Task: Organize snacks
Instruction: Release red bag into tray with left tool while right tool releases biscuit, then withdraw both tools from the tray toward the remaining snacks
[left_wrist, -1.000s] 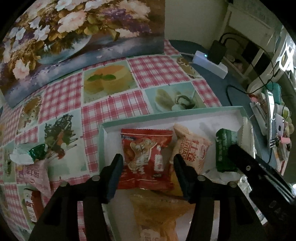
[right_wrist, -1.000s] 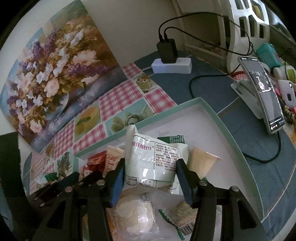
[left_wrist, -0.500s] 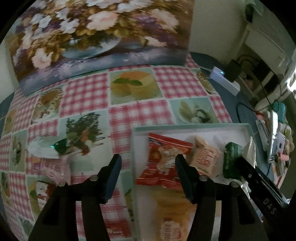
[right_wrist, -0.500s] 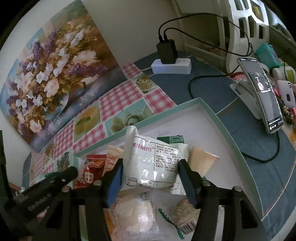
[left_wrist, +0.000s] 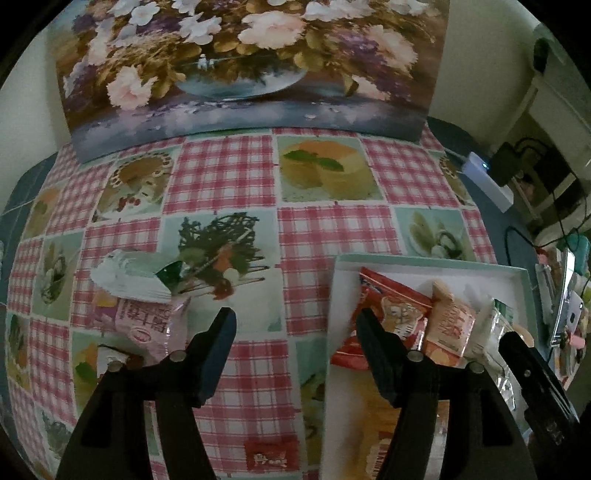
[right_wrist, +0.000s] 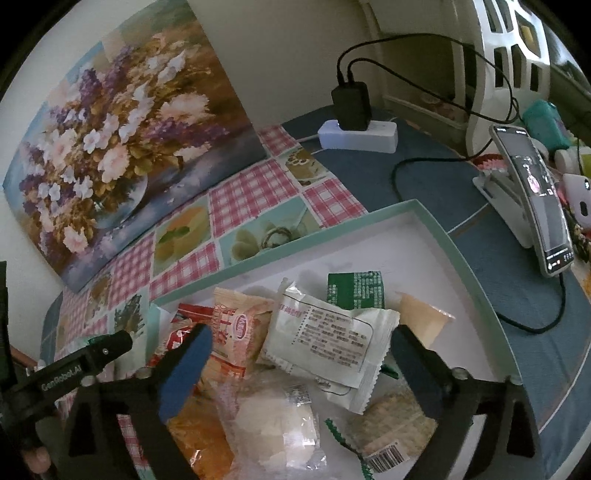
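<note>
A white tray with a teal rim (left_wrist: 424, 260) (right_wrist: 436, 221) holds several snack packets: a red one (left_wrist: 391, 310), an orange-pink one (left_wrist: 448, 325) (right_wrist: 236, 325), a white one (right_wrist: 325, 339), a green one (right_wrist: 354, 291) and a jelly cup (right_wrist: 421, 317). My left gripper (left_wrist: 295, 328) is open and empty above the tablecloth, left of the tray. A pink packet (left_wrist: 147, 325) and a white-green packet (left_wrist: 136, 273) lie on the cloth to its left. My right gripper (right_wrist: 301, 345) is open, and the white packet lies in the tray between its fingers.
A checked tablecloth (left_wrist: 325, 229) covers the table. A flower painting (left_wrist: 240, 62) leans at the back. A power strip with charger (right_wrist: 356, 129), cables and a phone on a stand (right_wrist: 535, 199) sit right of the tray.
My left gripper moved left, off the tray and over the cloth. My right gripper opened wide and the white packet dropped flat onto the other snacks.
</note>
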